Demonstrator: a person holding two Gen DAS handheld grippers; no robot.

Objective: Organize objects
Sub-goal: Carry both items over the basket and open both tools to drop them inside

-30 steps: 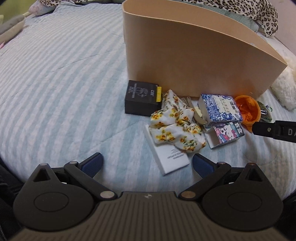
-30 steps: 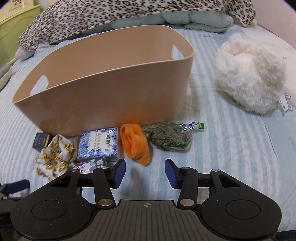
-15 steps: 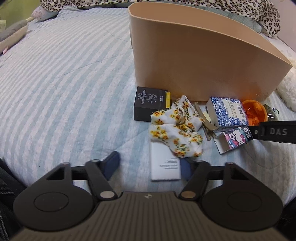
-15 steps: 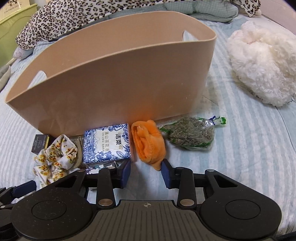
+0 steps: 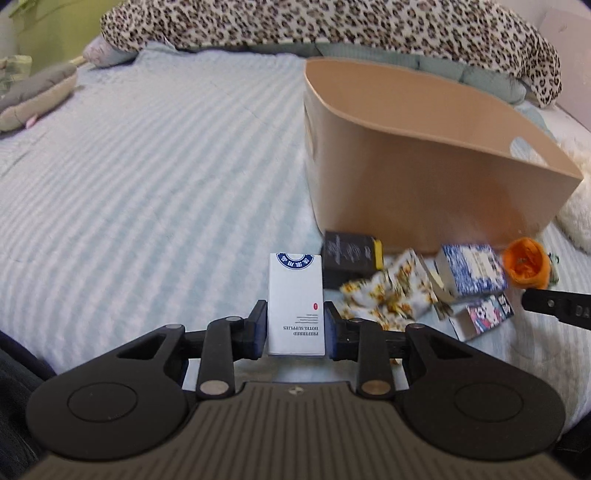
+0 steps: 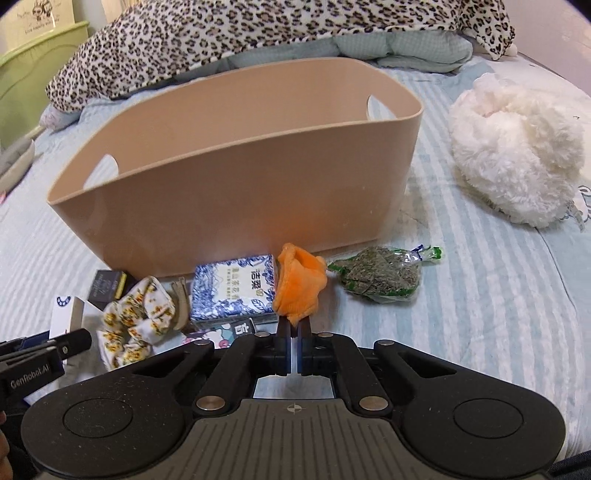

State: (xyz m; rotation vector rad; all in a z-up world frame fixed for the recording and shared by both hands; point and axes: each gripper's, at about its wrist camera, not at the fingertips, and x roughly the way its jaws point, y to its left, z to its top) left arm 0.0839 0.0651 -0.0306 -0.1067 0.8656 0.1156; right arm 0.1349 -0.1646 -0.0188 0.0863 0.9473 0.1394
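Cardboard, stiff and light: the white box [image 5: 295,304] sits clamped by its long sides in the left gripper [image 5: 295,330], raised above the bed [image 5: 147,166]. Softer, the orange cloth [image 6: 298,286] is pinched at its lower edge in the right gripper [image 6: 291,350] and will sag. Beyond both waits the tan basket [image 6: 236,199], likely their destination.

You are in a home bedroom: a bed with a pale blue striped quilt [image 5: 147,177], a leopard-print blanket [image 6: 221,33], and a fluffy white plush [image 6: 517,147].
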